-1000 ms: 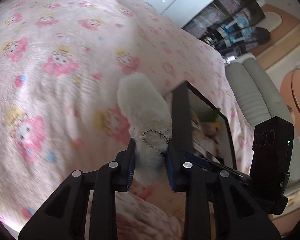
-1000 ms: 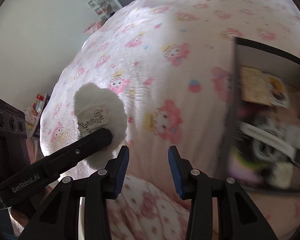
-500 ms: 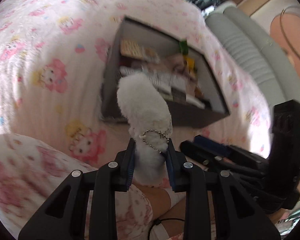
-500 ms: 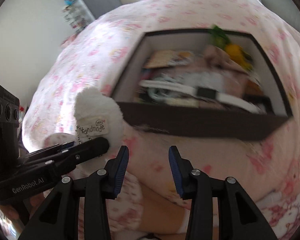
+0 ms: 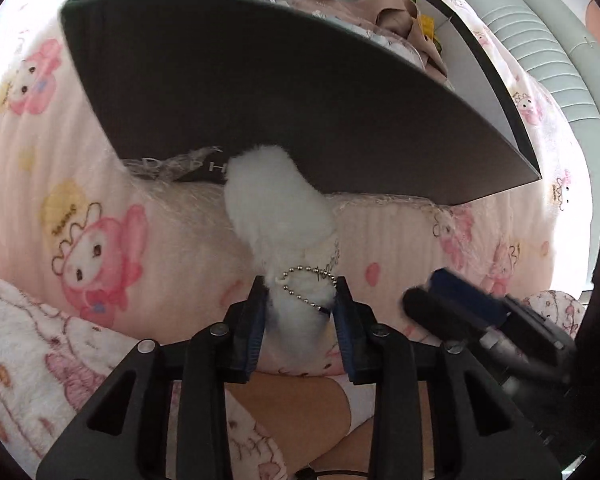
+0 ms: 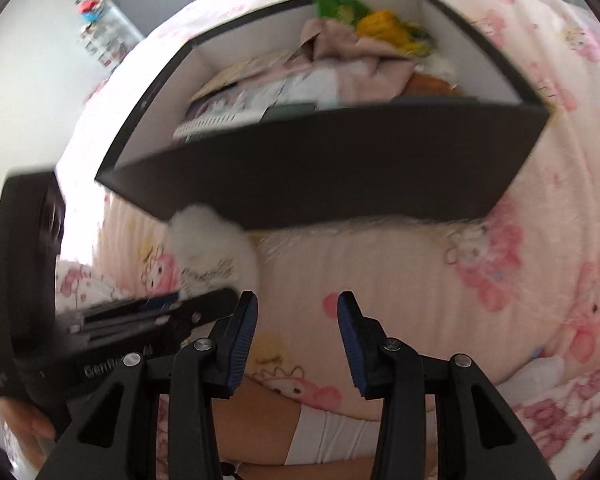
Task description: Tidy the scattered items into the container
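Now much nearer the dark box [image 5: 300,92] than half a second ago; near wall fills both views. Still pinched between the blue pads of the left gripper [image 5: 300,316]: a white plush charm [image 5: 278,216] with ball chain [image 5: 306,284], long axis running forward along the fingers, fluffy tip at the box's near wall, outside it. Only from the right wrist: the box interior with beige cloth [image 6: 356,56], yellow-green item [image 6: 380,24] and papers. Right gripper [image 6: 298,336] spread apart, holding nothing, above the pink cartoon-print blanket [image 6: 480,280].
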